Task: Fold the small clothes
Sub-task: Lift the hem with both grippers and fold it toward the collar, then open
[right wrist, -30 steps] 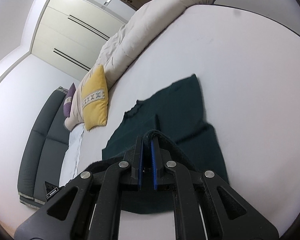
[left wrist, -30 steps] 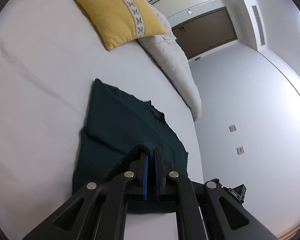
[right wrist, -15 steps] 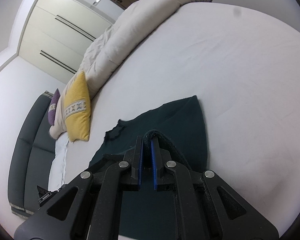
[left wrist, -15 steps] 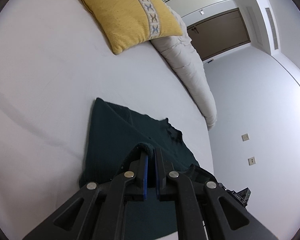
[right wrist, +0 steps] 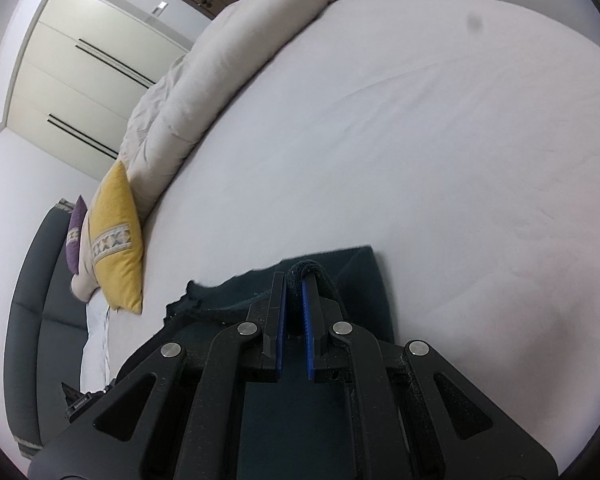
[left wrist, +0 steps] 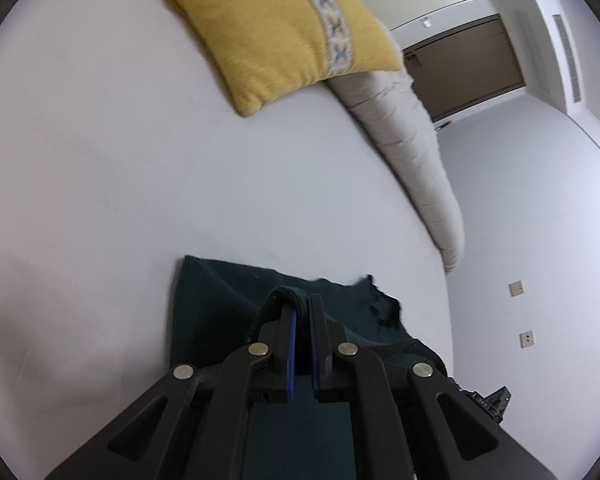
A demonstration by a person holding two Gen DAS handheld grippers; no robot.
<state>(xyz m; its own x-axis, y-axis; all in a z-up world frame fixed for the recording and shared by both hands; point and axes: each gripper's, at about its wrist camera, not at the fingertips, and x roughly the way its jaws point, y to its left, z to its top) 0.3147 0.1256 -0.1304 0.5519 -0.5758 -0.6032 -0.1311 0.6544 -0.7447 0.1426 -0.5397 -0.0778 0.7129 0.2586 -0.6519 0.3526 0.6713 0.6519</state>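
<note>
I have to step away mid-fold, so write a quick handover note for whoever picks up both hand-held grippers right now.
Left hand-held gripper: shut on a hem of the dark green garment.
Right hand-held gripper: shut on the garment's hem too.
Garment: on the white bed, its held edge lifted and carried over the rest of the cloth. Yellow pillow and rolled duvet lie beyond it, not touching it.
Done: both corners gripped, first fold under way.
Left: lay the held edge down on the far edge, release, smooth, then probably fold again.
</note>
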